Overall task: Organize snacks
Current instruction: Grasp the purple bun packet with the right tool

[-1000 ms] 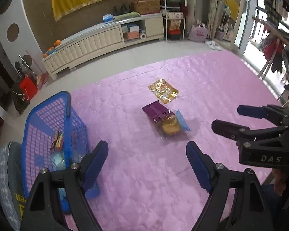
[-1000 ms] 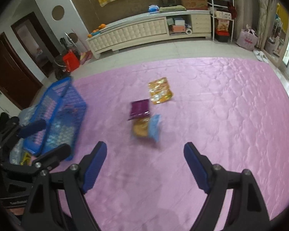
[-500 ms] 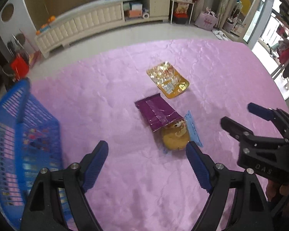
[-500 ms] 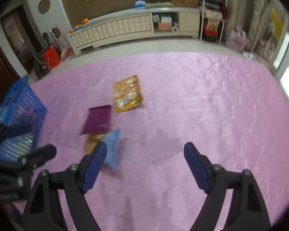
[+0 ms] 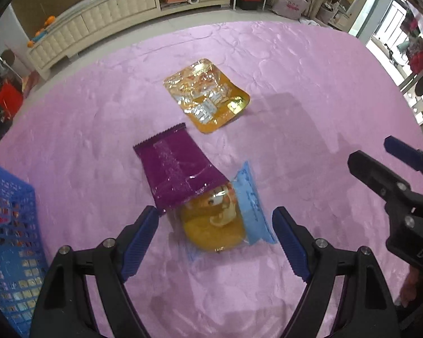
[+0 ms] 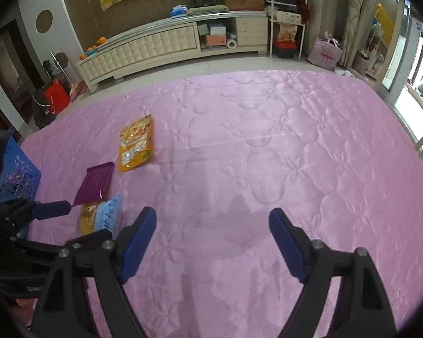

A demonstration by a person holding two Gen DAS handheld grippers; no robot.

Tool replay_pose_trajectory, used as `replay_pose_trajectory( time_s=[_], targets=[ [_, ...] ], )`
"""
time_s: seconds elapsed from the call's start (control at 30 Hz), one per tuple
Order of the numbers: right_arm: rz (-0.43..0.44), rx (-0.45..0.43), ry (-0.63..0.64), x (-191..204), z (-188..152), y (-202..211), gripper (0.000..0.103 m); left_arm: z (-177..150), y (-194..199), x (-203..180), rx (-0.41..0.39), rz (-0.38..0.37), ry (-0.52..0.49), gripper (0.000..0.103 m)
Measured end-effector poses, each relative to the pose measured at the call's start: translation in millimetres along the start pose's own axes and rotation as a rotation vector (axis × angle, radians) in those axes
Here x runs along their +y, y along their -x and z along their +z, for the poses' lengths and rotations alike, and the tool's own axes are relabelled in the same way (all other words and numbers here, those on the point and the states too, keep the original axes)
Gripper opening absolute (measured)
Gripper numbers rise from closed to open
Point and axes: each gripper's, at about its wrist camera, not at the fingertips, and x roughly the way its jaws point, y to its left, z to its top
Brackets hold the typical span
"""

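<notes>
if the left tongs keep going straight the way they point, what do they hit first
Most likely the blue-edged snack pack, lying between the open left tongs with the purple packet overlapping its far end. Depth is hard to judge, but nothing else shows in that line.

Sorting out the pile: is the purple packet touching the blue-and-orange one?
Touching. The left wrist view shows the purple packet lying over the blue-and-orange packet's top edge.
</notes>
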Motion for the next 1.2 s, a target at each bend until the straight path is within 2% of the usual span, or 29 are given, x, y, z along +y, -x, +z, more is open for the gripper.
replay_pose_trajectory(
  time_s=[0.27,0.33,0.37,0.4,0.57,0.6,0.67,0.7,0.83,1.0,1.2],
  targets=[
    [0.025,0.037,-0.005,1.5,-2.6,-13.1,0.085,1.0,-9.2,-10.6,-0.005,0.010,0.006,0.080],
    [0.013,0.045,-0.004,0.8,-2.6,-15.5,0.085,0.1,-10.9,-12.4,-0.018,0.015,0.006,0.074],
    [0.018,0.047,-0.006,0.6,-2.5,-15.8,0.085,-1.6,-9.5,-14.0,-0.024,0.020,0.004,0.068],
    [0.026,0.051,-0.012,0.9,-2.8,-16.4,0.085,-1.9,-7.9,-12.9,-0.028,0.023,0.003,0.057],
    [0.032,0.055,-0.001,10.5,-1.5,-18.9,0.085,-9.7,5.7,-2.7,-0.031,-0.037,0.022,0.051],
    [0.037,0.053,0.002,14.0,-0.5,-18.7,0.085,-12.3,10.0,-1.2,-0.043,-0.034,0.016,0.045],
    [0.041,0.049,0.010,20.9,2.4,-18.9,0.085,-17.4,19.3,4.3,-0.059,-0.059,0.014,0.023],
    [0.047,0.046,0.014,25.7,4.0,-18.7,0.085,-19.5,23.9,8.3,-0.063,-0.068,0.023,0.022],
    [0.076,0.044,0.033,45.3,8.3,-21.6,0.085,-25.0,41.5,25.6,-0.112,-0.026,0.038,0.020],
    [0.106,0.052,0.087,70.5,14.4,-27.1,0.085,-29.9,45.0,53.9,-0.116,-0.028,0.084,0.020],
    [0.136,0.042,0.127,94.4,22.7,-27.7,0.085,-37.8,43.9,76.5,-0.129,0.015,0.121,0.020]
  ],
)
